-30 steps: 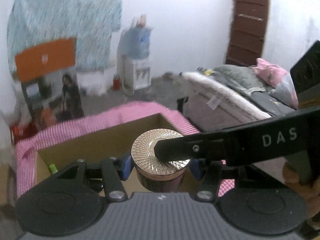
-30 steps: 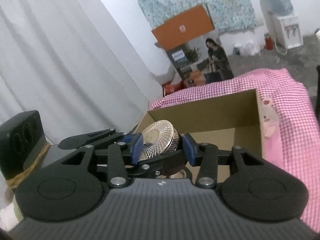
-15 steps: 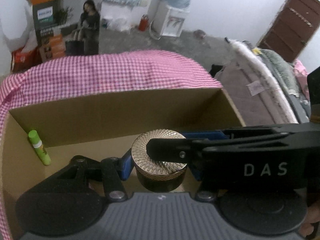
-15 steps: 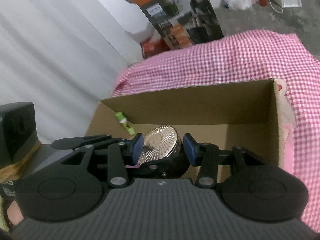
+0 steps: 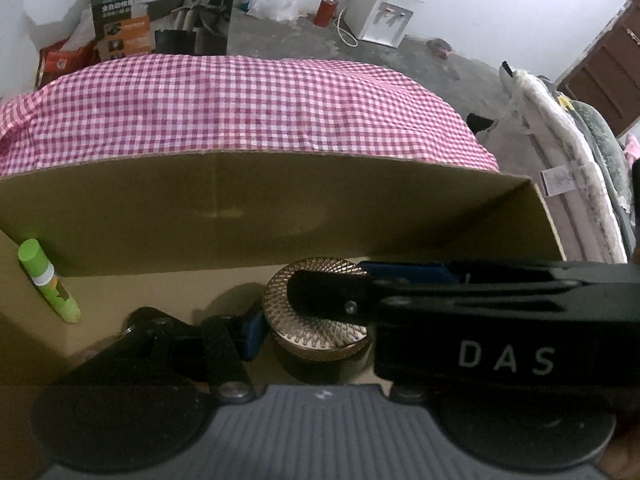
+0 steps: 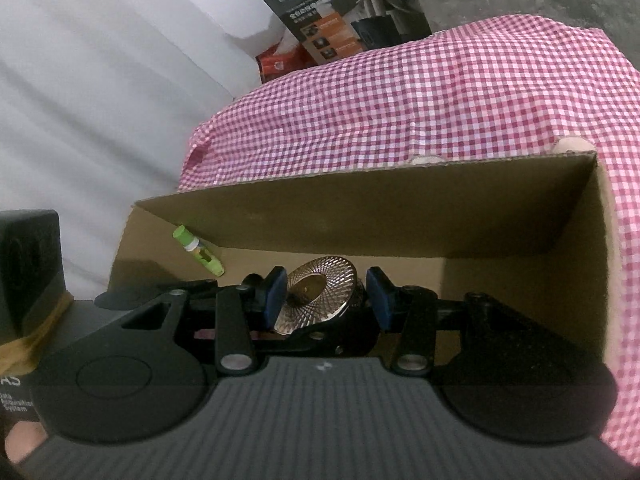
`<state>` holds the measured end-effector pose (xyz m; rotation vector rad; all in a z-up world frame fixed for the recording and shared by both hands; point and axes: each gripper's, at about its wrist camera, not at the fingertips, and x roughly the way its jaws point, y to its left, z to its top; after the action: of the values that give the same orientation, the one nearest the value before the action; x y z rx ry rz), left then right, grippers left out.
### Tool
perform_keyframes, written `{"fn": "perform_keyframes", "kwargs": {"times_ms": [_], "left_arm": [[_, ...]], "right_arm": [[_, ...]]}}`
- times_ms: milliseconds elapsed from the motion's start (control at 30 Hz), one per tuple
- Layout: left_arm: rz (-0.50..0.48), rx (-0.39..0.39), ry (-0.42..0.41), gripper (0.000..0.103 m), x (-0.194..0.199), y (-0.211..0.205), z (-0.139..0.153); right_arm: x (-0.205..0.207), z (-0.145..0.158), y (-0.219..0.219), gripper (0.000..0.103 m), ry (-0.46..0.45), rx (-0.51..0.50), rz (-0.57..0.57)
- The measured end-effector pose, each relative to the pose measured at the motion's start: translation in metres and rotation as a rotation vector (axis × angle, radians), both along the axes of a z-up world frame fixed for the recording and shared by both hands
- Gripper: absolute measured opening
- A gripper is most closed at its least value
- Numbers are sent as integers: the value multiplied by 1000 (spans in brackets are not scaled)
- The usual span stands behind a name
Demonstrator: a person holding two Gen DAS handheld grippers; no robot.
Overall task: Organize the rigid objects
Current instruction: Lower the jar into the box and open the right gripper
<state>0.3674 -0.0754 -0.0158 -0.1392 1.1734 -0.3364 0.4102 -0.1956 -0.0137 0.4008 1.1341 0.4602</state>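
Note:
A dark round jar with a ribbed gold lid (image 5: 316,322) sits low inside an open cardboard box (image 5: 280,208). My left gripper (image 5: 320,332) is shut on the jar, its blue pads against the jar's sides. My right gripper (image 6: 326,296) straddles the same jar (image 6: 320,292) from the other side; its blue pads stand slightly apart from the jar, open. The right gripper's arm crosses over the lid in the left wrist view. A green glue stick (image 5: 48,280) lies in the box's left corner; it also shows in the right wrist view (image 6: 198,250).
The box (image 6: 400,216) rests on a pink checked cloth (image 5: 240,104). A Philips carton (image 5: 160,4) and a water dispenser (image 5: 384,20) stand on the floor beyond. A bed (image 5: 568,152) is at the right.
Both grippers have lowered with the jar into the box. The box walls now fill the view and the glue stick appears nearer.

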Motion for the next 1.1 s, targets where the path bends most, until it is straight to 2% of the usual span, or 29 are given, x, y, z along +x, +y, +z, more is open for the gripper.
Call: {"fn": "perform_keyframes", "kwargs": {"times_ms": [100, 333, 433, 600, 733, 900, 1100], "left_arm": [[0, -2, 5, 59, 1, 1, -2], [6, -22, -5, 73, -2, 2, 3], [12, -36, -11, 80, -7, 2, 12], [-3, -41, -74, 88, -23, 0, 37], [-52, -18, -112, 90, -46, -4, 58], [-87, -17, -179, 92, -82, 0, 83], [-125, -25, -257, 95, -134, 11, 108]], "right_arm": [[2, -4, 1, 44, -2, 1, -2], [2, -2, -1, 48, -27, 33, -8], [-4, 9, -3, 51, -70, 34, -12], [-27, 41, -15, 60, -182, 58, -40], [-61, 72, -34, 69, -285, 119, -81], [-122, 102, -63, 79, -417, 176, -133], [-199, 112, -93, 83, -491, 242, -177]]}}
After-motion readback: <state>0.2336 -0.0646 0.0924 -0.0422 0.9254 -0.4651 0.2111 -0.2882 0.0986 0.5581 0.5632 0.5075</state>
